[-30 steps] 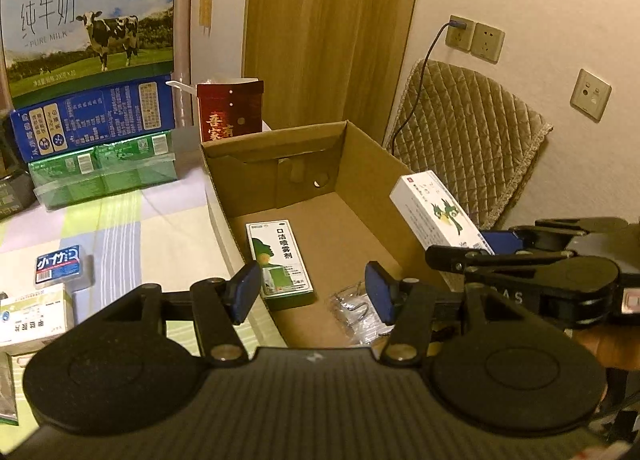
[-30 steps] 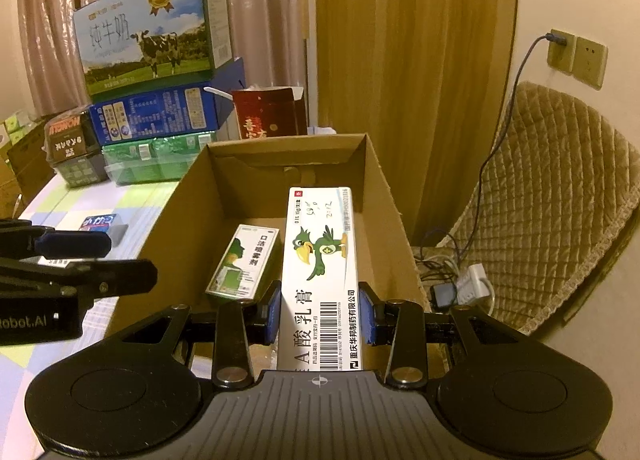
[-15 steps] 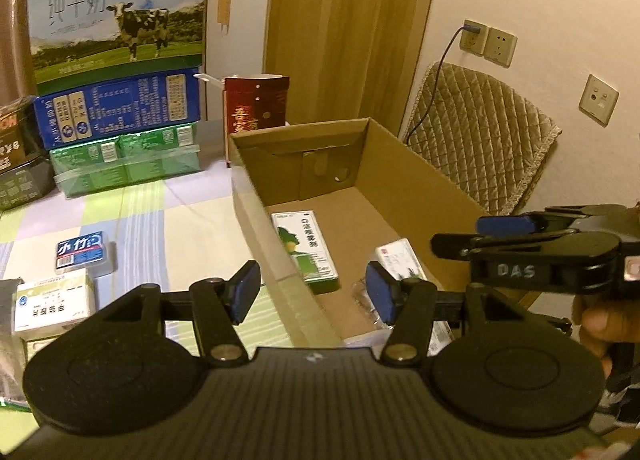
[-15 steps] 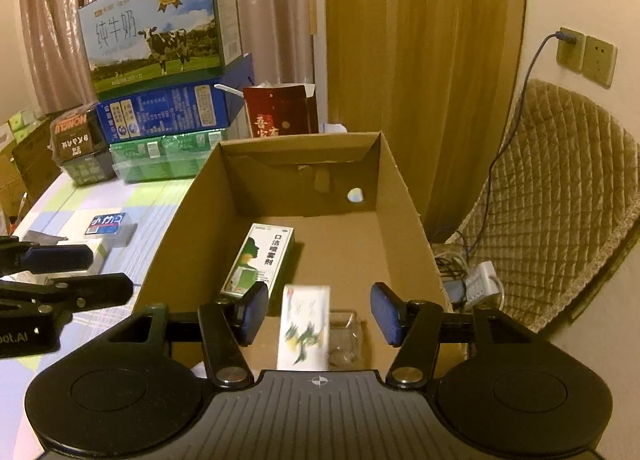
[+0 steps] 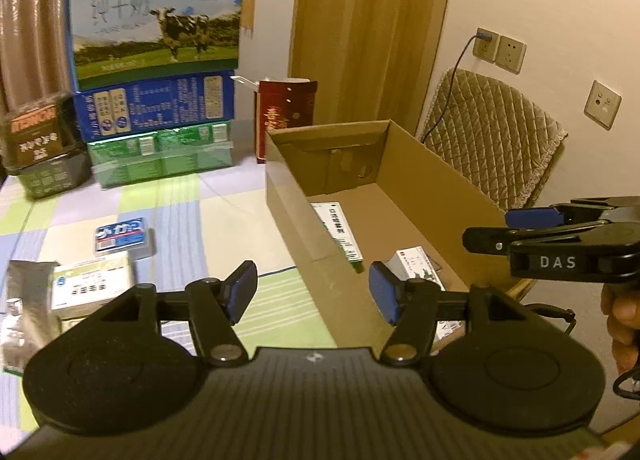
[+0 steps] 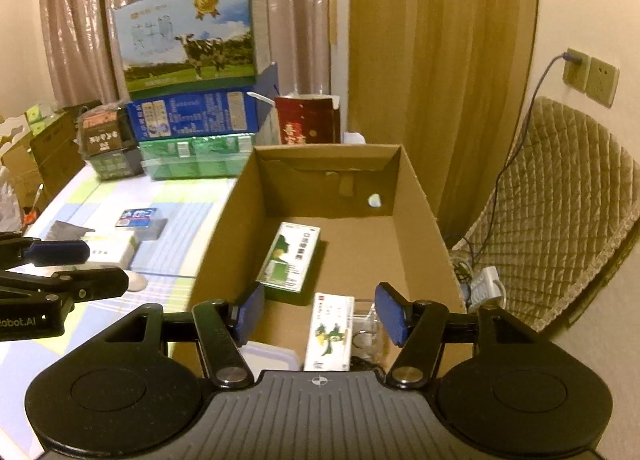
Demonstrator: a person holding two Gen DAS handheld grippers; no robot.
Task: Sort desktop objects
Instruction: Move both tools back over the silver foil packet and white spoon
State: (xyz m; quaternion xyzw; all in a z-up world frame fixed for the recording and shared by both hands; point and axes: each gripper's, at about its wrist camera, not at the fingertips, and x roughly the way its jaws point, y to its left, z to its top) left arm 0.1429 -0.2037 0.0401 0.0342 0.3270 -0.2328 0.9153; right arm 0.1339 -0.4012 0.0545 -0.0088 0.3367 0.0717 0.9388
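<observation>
An open cardboard box [image 6: 224, 228] stands on the checked tablecloth, holding a green-white medicine box [image 6: 290, 256] and a white box with a green parrot [image 6: 330, 334] beside a clear plastic bag [image 6: 368, 334]. My right gripper [image 6: 320, 312] hovers over the box's near end, jaws opening, pads clear of the parrot box below. My left gripper [image 5: 312, 290] hangs over the box's left wall [image 5: 292, 220], jaws opening with nothing between them. Left of it lie a small blue-labelled case [image 5: 122, 238], a white-green box [image 5: 92, 284] and a silvery packet [image 5: 24, 300].
Stacked milk cartons [image 5: 156, 40] and a red carton [image 5: 286, 116] line the table's back, with dark boxes [image 5: 36, 140] at far left. A quilted chair [image 5: 492, 140] and a plugged-in wall socket [image 5: 486, 44] are right of the box.
The right gripper let go of the parrot box, which dropped into the cardboard box, and drew back. The left gripper moved left, from over the box towards the table items.
</observation>
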